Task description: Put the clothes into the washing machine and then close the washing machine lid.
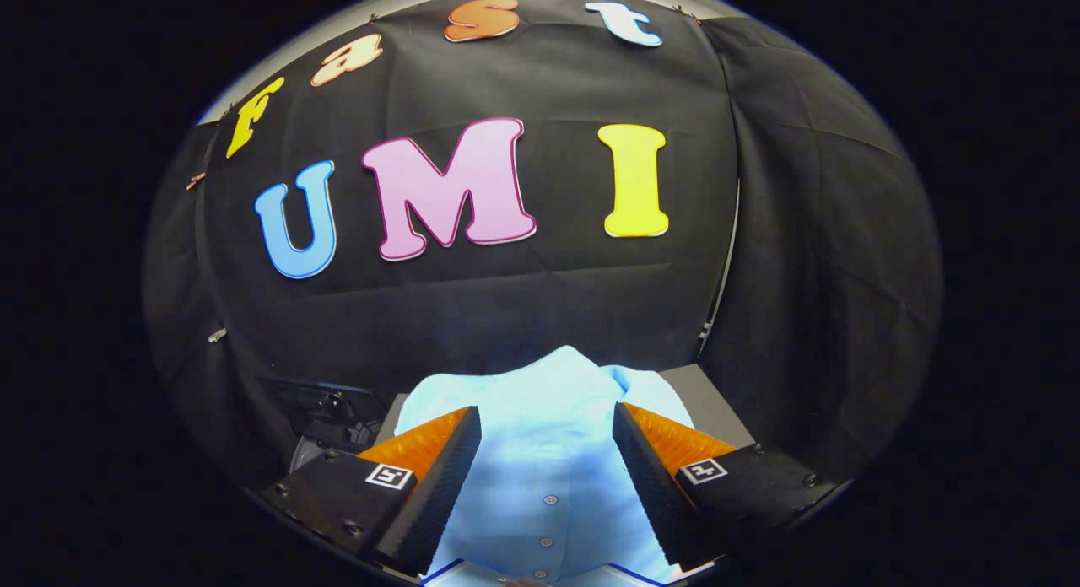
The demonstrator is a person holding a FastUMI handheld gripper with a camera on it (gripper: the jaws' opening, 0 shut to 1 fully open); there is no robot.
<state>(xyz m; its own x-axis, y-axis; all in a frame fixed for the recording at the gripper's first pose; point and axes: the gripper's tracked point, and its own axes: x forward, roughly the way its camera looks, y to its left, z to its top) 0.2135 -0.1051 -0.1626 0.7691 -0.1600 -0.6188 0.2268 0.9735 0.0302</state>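
Right now my gripper has its two fingers spread well apart, and the pale blue shirt lies bunched up in the gap between them. The cloth fills the space from one finger to the other and rises in a soft hump just ahead of the tips, with its button placket running down the middle toward me; I can see a few small buttons in a row on it. Whether the inner faces of my fingers truly press on the fabric or merely flank it I cannot tell, since the shirt's edges run under and behind them. Beneath the shirt, on either side of the hump, a flat grey surface shows, most clearly beyond my right finger, with a narrower strip of it beyond the left one. Further left, past my left finger, there is a dark recess with a rounded grey rim, too dim for me to make out what it is. Beyond all this hangs the booth's black cloth wall, creased and folded at the right.
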